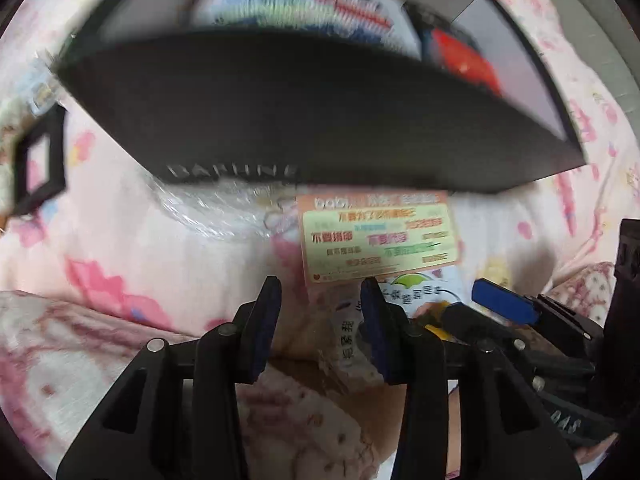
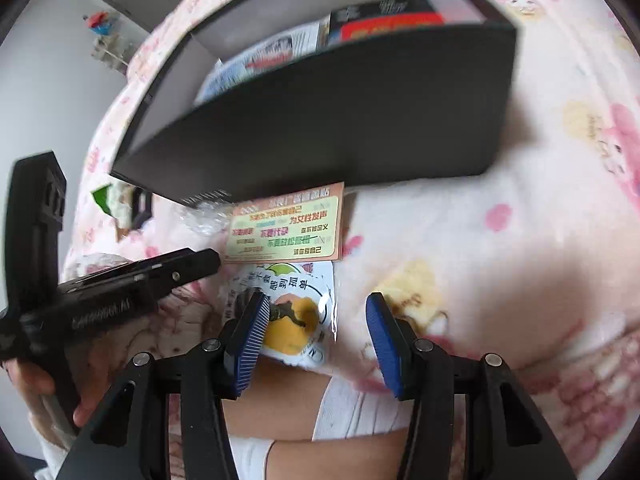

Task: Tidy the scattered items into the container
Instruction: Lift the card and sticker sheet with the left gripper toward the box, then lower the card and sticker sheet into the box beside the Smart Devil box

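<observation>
On a pink cartoon-print bed blanket: black rectangular cardboard box, orange-green printed card just below it, white sticker sheet nearer. Left tongs and right tongs both spread, grasping nothing.

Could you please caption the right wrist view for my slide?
Open right gripper poised over a white snack packet beside a sticker card, before the black box.

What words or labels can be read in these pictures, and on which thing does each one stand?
"DAPHNE": front wall of the black box.
"为女性发声", "不被定义": orange sticker card; its other lines are blurred.
White snack packet: characters too distorted to read.
Items inside the box: print too blurred to read.
</observation>
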{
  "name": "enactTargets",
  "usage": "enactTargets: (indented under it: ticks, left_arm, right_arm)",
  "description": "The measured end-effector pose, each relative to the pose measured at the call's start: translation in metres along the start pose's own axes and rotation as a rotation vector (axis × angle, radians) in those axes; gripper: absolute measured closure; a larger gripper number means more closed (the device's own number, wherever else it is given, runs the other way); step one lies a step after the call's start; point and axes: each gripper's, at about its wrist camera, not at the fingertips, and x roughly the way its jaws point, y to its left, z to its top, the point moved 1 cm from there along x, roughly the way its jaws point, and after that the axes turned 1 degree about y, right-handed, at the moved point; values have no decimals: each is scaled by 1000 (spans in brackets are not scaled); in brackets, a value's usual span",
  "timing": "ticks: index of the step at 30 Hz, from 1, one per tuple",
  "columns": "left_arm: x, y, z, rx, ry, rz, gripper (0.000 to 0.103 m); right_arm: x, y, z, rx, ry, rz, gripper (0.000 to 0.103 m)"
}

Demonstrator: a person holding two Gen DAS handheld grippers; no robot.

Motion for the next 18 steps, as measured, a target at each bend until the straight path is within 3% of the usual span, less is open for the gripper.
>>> enactTargets:
  ticks: [2,4,7,9,13,17,18]
  left_arm:
    - [4,0,3,-7,7,-10,61]
    - [4,-1,5,-6,16,-73,63]
    - [-6,-3,-1,11,-2,-123,78]
    - [-21,-4,-7,16,-34,-152,78]
    - [-69,-11,-16,45,-125,-246,79]
    - [-110,-33,-9,86,-236,-248,79]
    - [-127,-23,5,98,-263,-238,79]
  right_arm:
    - [10,4,4,-4,24,-20,56]
    - [15,6,5,-11,25,-18,55]
    - [7,9,3,-22,6,13,62]
    - [-5,12,0,-41,-28,4,69]
    - [-40,22,-8,-67,-113,36,70]
    - [-86,35,-1,-110,-218,85,70]
    - [-96,38,5,-122,-238,95,70]
